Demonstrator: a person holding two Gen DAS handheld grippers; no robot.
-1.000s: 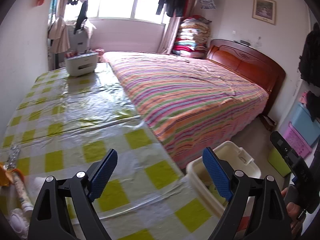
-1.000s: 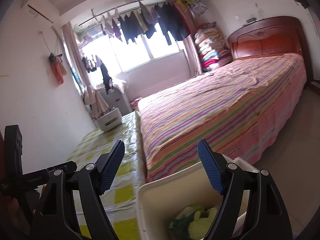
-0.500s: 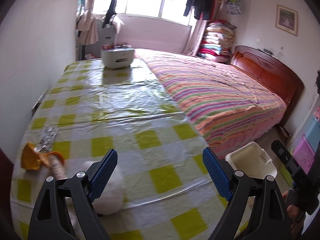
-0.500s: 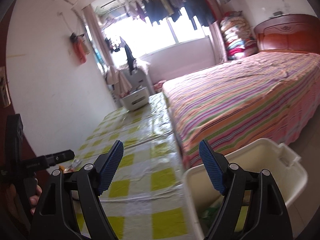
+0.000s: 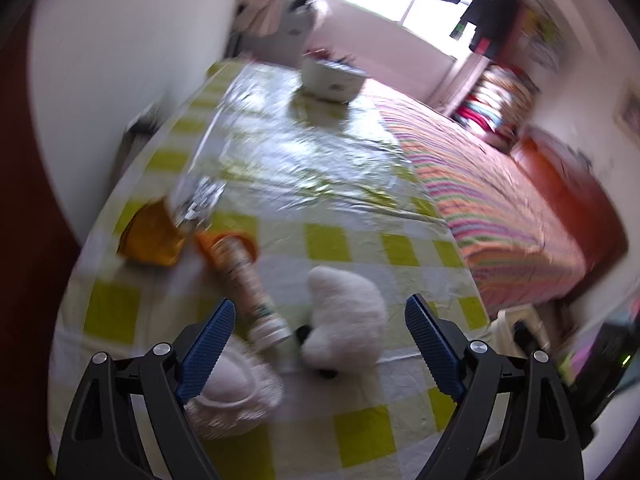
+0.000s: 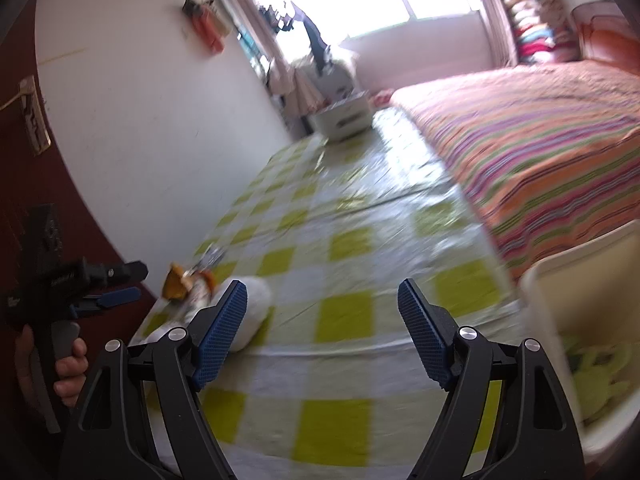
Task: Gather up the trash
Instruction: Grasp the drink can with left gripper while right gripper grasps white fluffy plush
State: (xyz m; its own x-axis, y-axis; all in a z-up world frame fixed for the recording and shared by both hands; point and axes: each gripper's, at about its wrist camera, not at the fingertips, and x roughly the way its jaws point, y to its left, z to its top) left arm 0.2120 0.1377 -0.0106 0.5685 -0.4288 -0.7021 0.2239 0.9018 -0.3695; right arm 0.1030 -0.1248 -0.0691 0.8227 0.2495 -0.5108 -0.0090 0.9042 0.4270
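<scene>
Trash lies in one cluster on the checked worktop (image 5: 320, 240), left of the striped bed (image 5: 500, 208): one orange wrapper (image 5: 150, 236), one foil scrap (image 5: 200, 200), one tube (image 5: 248, 284), two white wads (image 5: 344, 312). Left gripper (image 5: 316, 344) hovers above them, jaws wide, empty. Right gripper (image 6: 322, 330) likewise gapes empty, beside one white bin (image 6: 580, 320).
</scene>
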